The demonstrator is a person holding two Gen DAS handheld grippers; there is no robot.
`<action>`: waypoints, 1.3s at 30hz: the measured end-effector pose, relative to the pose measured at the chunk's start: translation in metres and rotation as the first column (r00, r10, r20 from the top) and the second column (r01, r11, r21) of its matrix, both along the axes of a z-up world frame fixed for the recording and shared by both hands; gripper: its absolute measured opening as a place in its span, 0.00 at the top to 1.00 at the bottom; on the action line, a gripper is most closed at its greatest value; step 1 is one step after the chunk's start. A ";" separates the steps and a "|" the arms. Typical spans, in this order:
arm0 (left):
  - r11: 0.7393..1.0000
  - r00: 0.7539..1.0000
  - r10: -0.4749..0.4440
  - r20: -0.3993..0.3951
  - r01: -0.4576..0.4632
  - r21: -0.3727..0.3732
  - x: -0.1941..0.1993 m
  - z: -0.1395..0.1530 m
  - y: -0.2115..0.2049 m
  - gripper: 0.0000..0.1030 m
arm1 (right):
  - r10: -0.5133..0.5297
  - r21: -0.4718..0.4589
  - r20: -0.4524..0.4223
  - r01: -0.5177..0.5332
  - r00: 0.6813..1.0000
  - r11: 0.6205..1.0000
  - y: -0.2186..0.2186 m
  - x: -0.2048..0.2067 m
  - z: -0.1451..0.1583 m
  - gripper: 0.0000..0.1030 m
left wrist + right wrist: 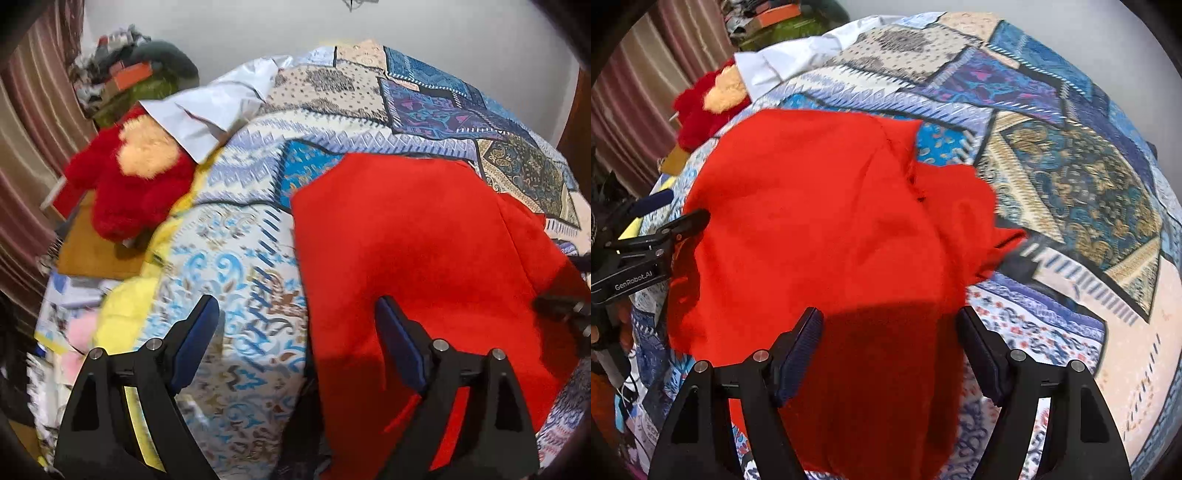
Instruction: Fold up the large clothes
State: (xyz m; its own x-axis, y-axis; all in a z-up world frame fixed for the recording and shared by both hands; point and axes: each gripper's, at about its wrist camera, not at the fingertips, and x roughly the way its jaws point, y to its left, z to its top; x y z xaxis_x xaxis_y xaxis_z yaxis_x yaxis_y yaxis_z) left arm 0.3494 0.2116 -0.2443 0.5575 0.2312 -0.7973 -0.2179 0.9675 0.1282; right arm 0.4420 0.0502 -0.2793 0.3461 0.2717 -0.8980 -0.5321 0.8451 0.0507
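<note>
Both tools gape — red garment on bedspread.

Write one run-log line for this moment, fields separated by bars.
left claw: open, empty | right claw: open, empty | red garment: rumpled on patchwork bedspread | fold: not finished

1. Left wrist view looks forward, down and close over the patchwork blue-patterned bedspread.
2. Right wrist view, equally close, faces the bright red cloth garment (shared, with the bedspread).
</note>
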 end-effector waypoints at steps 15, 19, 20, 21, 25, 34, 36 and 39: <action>0.999 0.920 -0.036 0.390 0.021 0.044 -0.114 0.172 -0.032 0.15 | -0.119 0.255 0.456 -0.001 0.882 0.967 -0.092 -0.149 0.186 0.29; 0.996 0.852 -0.089 0.516 0.080 0.041 -0.160 0.219 -0.055 0.15 | -0.160 0.336 0.559 -0.046 0.813 0.941 -0.108 -0.205 0.234 0.29; 0.995 0.832 -0.100 0.545 0.092 0.043 -0.172 0.228 -0.061 0.15 | -0.170 0.356 0.576 -0.058 0.800 0.933 -0.114 -0.219 0.243 0.29; 0.994 0.816 -0.109 0.568 0.103 0.043 -0.182 0.236 -0.066 0.15 | -0.180 0.377 0.590 -0.071 0.787 0.924 -0.115 -0.233 0.253 0.29; 0.989 0.752 -0.136 0.645 0.145 0.040 -0.223 0.259 -0.085 0.15 | -0.221 0.438 0.630 -0.105 0.744 0.893 -0.131 -0.279 0.278 0.29; 0.981 0.695 -0.154 0.702 0.191 0.026 -0.274 0.269 -0.115 0.13 | -0.285 0.468 0.665 -0.087 0.691 0.879 -0.139 -0.347 0.287 0.16; 0.982 0.689 -0.152 0.708 0.184 0.032 -0.280 0.268 -0.120 0.08 | -0.300 0.467 0.665 -0.067 0.684 0.882 -0.139 -0.353 0.282 0.11; 0.984 0.692 -0.144 0.707 0.174 0.031 -0.283 0.264 -0.125 0.02 | -0.296 0.440 0.665 -0.039 0.686 0.897 -0.139 -0.360 0.276 0.08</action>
